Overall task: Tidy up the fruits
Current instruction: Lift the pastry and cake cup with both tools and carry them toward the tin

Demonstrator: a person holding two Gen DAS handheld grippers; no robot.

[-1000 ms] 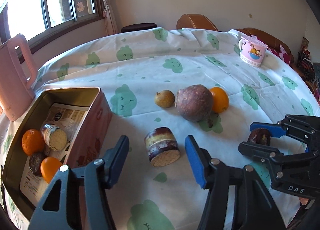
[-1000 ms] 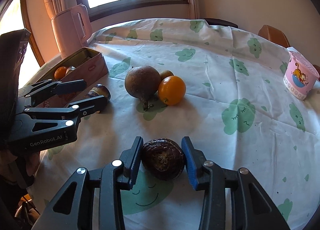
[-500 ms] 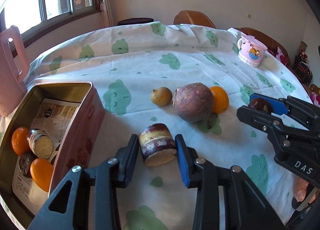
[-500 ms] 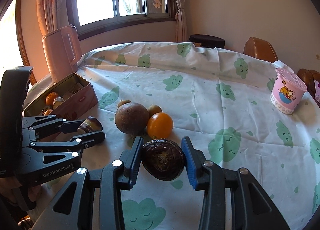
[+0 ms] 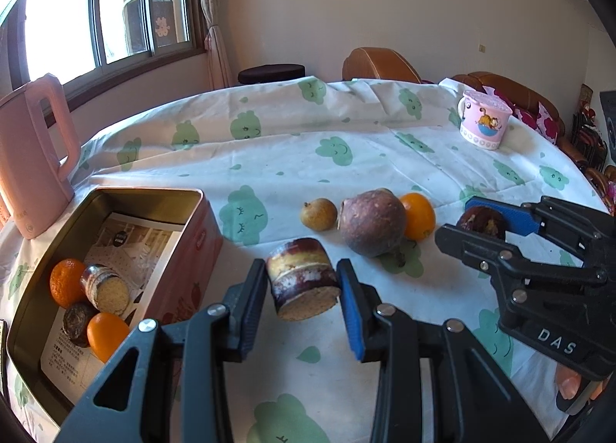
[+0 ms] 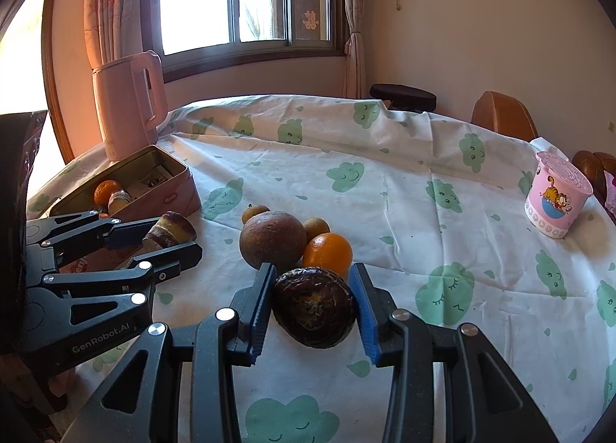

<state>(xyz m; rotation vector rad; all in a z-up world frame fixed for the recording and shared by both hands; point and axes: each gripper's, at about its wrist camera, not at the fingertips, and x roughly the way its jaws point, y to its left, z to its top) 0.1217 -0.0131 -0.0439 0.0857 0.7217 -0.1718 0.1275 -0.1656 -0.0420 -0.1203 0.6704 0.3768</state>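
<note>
My left gripper (image 5: 304, 300) is shut on a purple-and-yellow cut sugarcane piece (image 5: 302, 283) and holds it above the cloth, right of the pink tin (image 5: 200, 235). It also shows in the right wrist view (image 6: 169, 229). My right gripper (image 6: 313, 308) is shut on a dark wrinkled round fruit (image 6: 313, 306), lifted off the table; it also shows in the left wrist view (image 5: 481, 221). On the cloth lie a big brown round fruit (image 5: 371, 221), an orange (image 5: 417, 216) and a small brown fruit (image 5: 318, 214). The tin holds two oranges, a cane piece and a dark fruit.
A pink kettle (image 5: 32, 150) stands behind the tin at the left. A pink cartoon cup (image 5: 483, 119) stands at the far right of the table. Chairs and a stool stand beyond the table's far edge.
My left gripper closed on the sugarcane piece and lifted it. My right gripper rose with the dark fruit and both grippers came higher above the table.
</note>
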